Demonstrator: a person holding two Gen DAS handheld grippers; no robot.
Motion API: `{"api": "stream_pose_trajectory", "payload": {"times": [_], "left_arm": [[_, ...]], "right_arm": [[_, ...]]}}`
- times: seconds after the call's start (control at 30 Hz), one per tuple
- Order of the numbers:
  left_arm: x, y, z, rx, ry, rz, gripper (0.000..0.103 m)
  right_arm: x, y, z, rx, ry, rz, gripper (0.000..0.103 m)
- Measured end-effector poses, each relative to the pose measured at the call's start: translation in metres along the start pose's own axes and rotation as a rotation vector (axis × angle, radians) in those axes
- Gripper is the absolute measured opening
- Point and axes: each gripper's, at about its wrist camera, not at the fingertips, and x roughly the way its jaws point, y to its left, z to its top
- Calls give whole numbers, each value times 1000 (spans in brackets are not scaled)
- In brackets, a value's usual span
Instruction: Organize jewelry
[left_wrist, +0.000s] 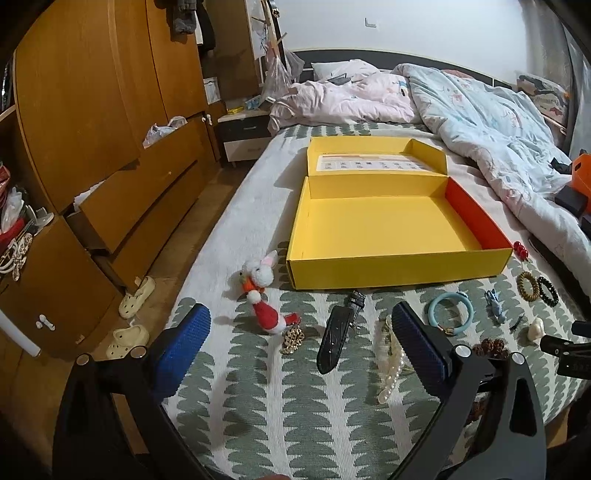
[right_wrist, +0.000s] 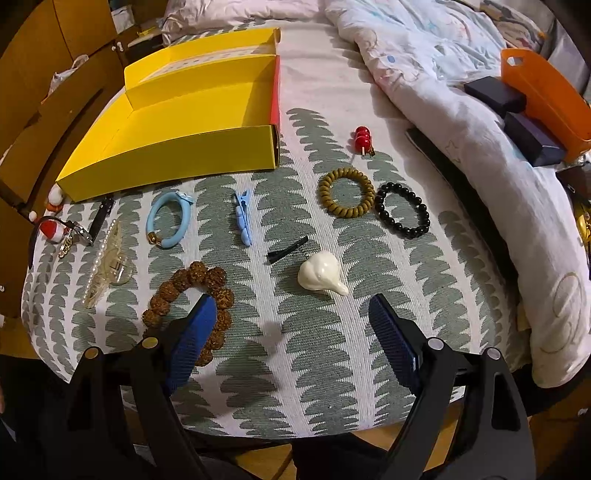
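An open yellow box (left_wrist: 391, 225) (right_wrist: 177, 147) lies empty on the patterned bed cover. In front of it are a black watch strap (left_wrist: 338, 338), a pearl clip (left_wrist: 389, 363) (right_wrist: 101, 264), a light blue bangle (left_wrist: 450, 312) (right_wrist: 168, 221), a blue clip (right_wrist: 243, 221), a brown bead bracelet (right_wrist: 195, 295), a white pendant (right_wrist: 321, 277), a tan coil tie (right_wrist: 347, 192), a black bead bracelet (right_wrist: 402, 214) and red beads (right_wrist: 362, 138). My left gripper (left_wrist: 299, 332) is open above the strap. My right gripper (right_wrist: 291, 314) is open just short of the white pendant.
A plush charm (left_wrist: 258, 277) and a red fish charm with a gold chain (left_wrist: 275, 321) lie left of the strap. Rumpled quilts (left_wrist: 498, 129) cover the far bed. An orange tray (right_wrist: 546, 96) with dark boxes sits at right. Wooden drawers (left_wrist: 129, 206) and slippers are left of the bed.
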Motion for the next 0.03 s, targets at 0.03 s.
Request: {"api": "stream_pose_trajectory", "payload": {"times": [0.03], "left_arm": [[0,0,0,2,1,6,97]], "right_arm": [[0,0,0,0,1,1,86]]}}
